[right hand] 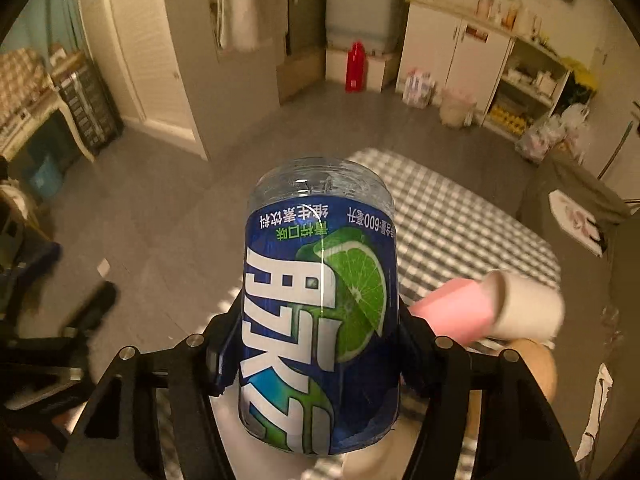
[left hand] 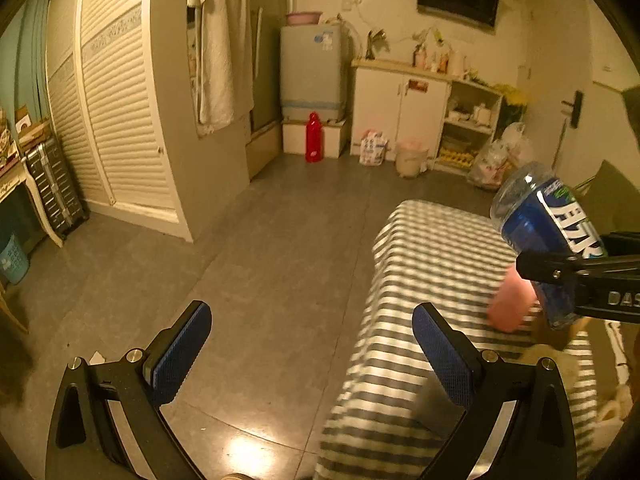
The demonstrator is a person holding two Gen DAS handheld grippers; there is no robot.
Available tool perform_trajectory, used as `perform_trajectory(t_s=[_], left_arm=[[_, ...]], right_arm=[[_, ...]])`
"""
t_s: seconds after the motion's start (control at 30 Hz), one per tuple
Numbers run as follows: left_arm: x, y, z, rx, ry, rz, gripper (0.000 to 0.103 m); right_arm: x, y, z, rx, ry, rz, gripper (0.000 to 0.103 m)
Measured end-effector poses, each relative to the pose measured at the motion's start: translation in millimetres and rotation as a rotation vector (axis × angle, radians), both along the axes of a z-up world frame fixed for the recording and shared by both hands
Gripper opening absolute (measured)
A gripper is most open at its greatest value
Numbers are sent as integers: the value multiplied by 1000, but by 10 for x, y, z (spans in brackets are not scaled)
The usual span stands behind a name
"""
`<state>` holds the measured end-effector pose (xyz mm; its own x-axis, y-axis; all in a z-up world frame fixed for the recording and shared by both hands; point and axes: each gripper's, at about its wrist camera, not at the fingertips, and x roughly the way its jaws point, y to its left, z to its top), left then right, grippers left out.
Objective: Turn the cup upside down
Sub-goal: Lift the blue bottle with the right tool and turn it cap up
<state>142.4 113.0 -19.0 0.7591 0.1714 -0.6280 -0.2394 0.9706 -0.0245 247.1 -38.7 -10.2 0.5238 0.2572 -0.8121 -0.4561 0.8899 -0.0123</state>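
Note:
The cup (right hand: pixel 320 304) is a cut-off clear plastic bottle with a blue label and a green lime on it. My right gripper (right hand: pixel 316 356) is shut on it and holds it in the air above the striped table (right hand: pixel 460 216), its closed clear base pointing away and its print upside down. In the left wrist view the cup (left hand: pixel 540 224) shows at the right edge, clamped in the right gripper (left hand: pixel 580 276). My left gripper (left hand: pixel 312 352) is open and empty, over the table's left edge and the floor.
A pink and white cylinder (right hand: pixel 492 308) lies on the striped cloth just right of the cup; it also shows in the left wrist view (left hand: pixel 510 304). Grey tiled floor (left hand: pixel 260 248) lies left of the table. A wardrobe, a red bottle (left hand: pixel 314 138) and cabinets stand far back.

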Motion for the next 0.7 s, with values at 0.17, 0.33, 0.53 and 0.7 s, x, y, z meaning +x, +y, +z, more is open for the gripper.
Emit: perform_trajectory(t_s=[0.17,0.33,0.53,0.7], left_arm=[[-326,-253,279,-1,-39,-53,103],[-665,-520,395,-2,-61,-113,103],[-994,-761,271,15,-42,-164,103],[-1141,-848,-28,16,18,-165,103]], right_arm=[[-646,-208,469,24,-57,-28,63],[-1283,-558,629,39,-66,-94,64],[-1824,-951,259,62,4,-207,64],[-2002,-1149,-273,121,90,-314,64]])
